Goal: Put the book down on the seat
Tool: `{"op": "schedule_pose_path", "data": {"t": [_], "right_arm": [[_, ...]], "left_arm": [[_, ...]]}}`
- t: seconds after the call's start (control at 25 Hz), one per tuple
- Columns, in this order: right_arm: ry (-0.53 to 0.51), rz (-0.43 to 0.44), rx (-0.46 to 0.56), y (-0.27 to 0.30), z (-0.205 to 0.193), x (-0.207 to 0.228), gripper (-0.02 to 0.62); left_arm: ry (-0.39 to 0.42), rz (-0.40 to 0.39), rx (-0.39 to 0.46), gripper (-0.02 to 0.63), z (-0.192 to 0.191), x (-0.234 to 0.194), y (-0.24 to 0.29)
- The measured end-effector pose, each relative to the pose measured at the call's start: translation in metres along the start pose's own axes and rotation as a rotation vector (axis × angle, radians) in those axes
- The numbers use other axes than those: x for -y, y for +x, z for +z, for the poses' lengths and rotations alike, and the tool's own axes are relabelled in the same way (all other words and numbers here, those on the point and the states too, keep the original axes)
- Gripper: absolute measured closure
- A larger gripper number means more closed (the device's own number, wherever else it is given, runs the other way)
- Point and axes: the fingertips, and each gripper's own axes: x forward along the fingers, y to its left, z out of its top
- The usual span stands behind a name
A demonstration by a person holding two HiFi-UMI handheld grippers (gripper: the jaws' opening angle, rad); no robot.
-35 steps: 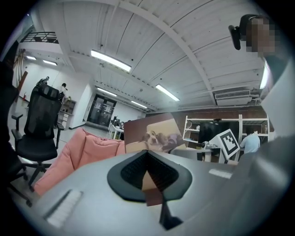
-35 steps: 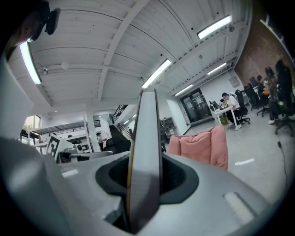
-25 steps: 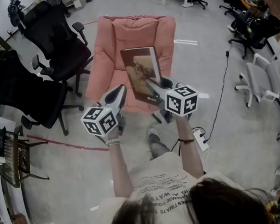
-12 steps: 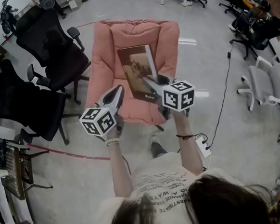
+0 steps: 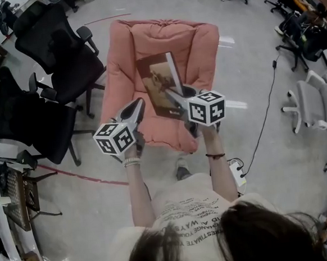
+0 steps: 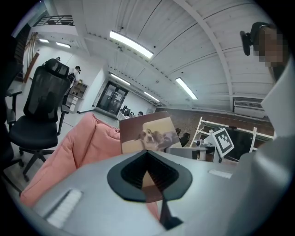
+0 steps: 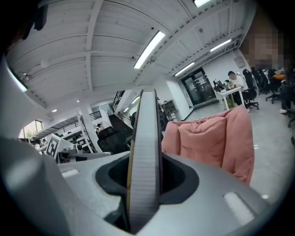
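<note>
The right gripper [image 5: 176,99] clamps the book [image 5: 157,82] by its near edge, so it hangs above the pink seat [image 5: 123,68], ready for lowering; the left gripper [image 5: 136,109], closed and empty, hovers to its left.

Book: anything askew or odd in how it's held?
Slightly. The book hangs over the pink armchair, held out from its near bottom edge and clamped only by the right gripper, so it sits tilted rather than flat. The left gripper is beside it, jaws together, holding nothing. No damage visible.
</note>
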Motion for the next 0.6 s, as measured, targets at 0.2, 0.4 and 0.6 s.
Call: {"op": "schedule_pose_path", "data": {"t": [0.2,0.4,0.6], "right_arm": [[0.033,0.009,-0.013,0.012,-0.001,0.018,0.449],[0.063,0.008,-0.03,0.035,-0.003,0.026,0.449],[0.112,-0.029,-0.029,0.052,-0.011,0.044,0.449]], "left_arm": [[-0.024,-0.005,-0.017,0.618,-0.006,-0.005,0.017],[-0.029,0.012,-0.045,0.618,0.0,-0.032,0.028],[-0.044,-0.027,-0.108,0.618,-0.015,-0.048,0.053]]}}
